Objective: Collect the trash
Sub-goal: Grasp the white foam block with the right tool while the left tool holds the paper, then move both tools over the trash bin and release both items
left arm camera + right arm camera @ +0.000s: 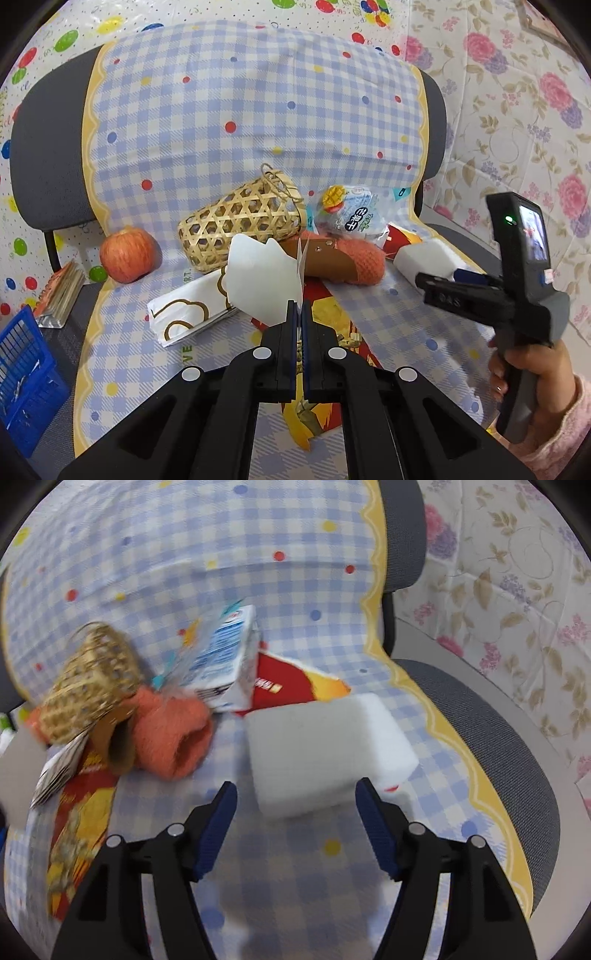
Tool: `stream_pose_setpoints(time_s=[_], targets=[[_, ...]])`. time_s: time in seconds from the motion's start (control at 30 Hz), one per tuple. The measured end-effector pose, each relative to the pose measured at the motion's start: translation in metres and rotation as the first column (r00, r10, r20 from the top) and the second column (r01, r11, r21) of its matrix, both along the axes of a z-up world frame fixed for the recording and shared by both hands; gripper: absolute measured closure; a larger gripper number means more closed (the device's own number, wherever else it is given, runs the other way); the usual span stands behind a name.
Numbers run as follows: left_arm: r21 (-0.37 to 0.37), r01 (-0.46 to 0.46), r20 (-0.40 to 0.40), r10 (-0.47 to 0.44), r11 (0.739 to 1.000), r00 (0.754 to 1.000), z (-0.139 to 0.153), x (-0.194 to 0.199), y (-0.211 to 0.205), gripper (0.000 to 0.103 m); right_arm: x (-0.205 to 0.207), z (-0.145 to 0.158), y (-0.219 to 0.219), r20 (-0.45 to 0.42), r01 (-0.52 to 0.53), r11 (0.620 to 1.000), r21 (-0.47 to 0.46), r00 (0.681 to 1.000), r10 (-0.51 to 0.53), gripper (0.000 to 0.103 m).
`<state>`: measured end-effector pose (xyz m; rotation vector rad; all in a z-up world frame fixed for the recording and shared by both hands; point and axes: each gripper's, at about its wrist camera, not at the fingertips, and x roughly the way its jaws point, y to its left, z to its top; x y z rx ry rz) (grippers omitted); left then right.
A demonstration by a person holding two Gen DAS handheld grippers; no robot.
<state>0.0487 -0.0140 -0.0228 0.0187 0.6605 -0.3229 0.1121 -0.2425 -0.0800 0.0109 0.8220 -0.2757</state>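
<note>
My left gripper is shut on a white folded paper scrap and holds it above the checked cloth on the chair seat. My right gripper is open, its fingers on either side of the near end of a white foam block, just short of it; the gripper also shows in the left wrist view, beside the block. A red and yellow wrapper lies flat on the cloth. A clear snack bag and a white napkin pack with gold print lie nearby.
A woven bamboo basket lies on its side next to an orange knitted piece with a cardboard tube. An apple sits at the left. A blue plastic crate stands at the lower left, with a notepad behind it.
</note>
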Motion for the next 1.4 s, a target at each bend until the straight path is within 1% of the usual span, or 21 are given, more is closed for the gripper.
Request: stream_pose_setpoints(time_s=[0.07, 0.1, 0.17, 0.3, 0.43, 0.67, 0.83, 0.93, 1.1, 1.23, 1.4], targets=[[-0.004, -0.001, -0.002, 0.001, 1.0, 1.0, 0.0, -0.001, 0.001, 0.101, -0.001, -0.001, -0.003, 0.001, 0.016, 1.0, 0.023, 1.0, -0.016, 0.077], [-0.005, 0.002, -0.003, -0.002, 1.0, 1.0, 0.0, -0.003, 0.001, 0.101, -0.004, 0.0, -0.005, 0.01, 0.012, 0.999, 0.036, 1.0, -0.012, 0.079], [-0.007, 0.009, 0.0, -0.009, 1.0, 1.0, 0.002, -0.008, 0.0, 0.101, -0.016, 0.005, -0.006, 0.034, -0.002, 1.0, 0.022, 0.999, 0.001, 0.081], [-0.024, 0.038, 0.014, -0.037, 0.999, 0.999, 0.009, -0.025, -0.004, 0.101, -0.054, 0.027, -0.007, 0.1, -0.089, 0.995, 0.038, 0.991, 0.085, 0.081], [-0.022, 0.071, 0.039, -0.07, 0.997, 0.997, 0.013, -0.048, -0.014, 0.101, -0.097, 0.044, -0.007, 0.125, -0.148, 0.988, 0.031, 0.982, 0.143, 0.081], [-0.02, 0.139, 0.061, -0.137, 0.99, 0.989, 0.017, -0.088, -0.034, 0.101, -0.158, 0.06, -0.007, 0.154, -0.172, 0.984, 0.048, 0.975, 0.163, 0.081], [-0.009, 0.204, 0.089, -0.203, 0.979, 0.975, 0.024, -0.124, -0.053, 0.101, -0.202, 0.064, -0.009, 0.163, -0.164, 0.986, 0.036, 0.974, 0.156, 0.08], [-0.003, 0.252, 0.101, -0.25, 0.968, 0.963, 0.026, -0.144, -0.067, 0.101, -0.229, 0.064, -0.013, 0.16, -0.148, 0.989, 0.023, 0.977, 0.143, 0.079], [0.014, 0.339, 0.102, -0.338, 0.941, 0.936, 0.023, -0.177, -0.094, 0.101, -0.27, 0.061, -0.023, 0.152, -0.113, 0.994, -0.005, 0.982, 0.112, 0.078], [0.024, 0.405, 0.099, -0.405, 0.914, 0.909, 0.017, -0.2, -0.115, 0.1, -0.303, 0.059, -0.032, 0.14, -0.078, 0.997, -0.026, 0.987, 0.081, 0.078], [0.031, 0.482, 0.072, -0.483, 0.875, 0.873, 0.005, -0.224, -0.141, 0.1, -0.337, 0.055, -0.044, 0.116, -0.035, 0.999, -0.038, 0.992, 0.04, 0.077]])
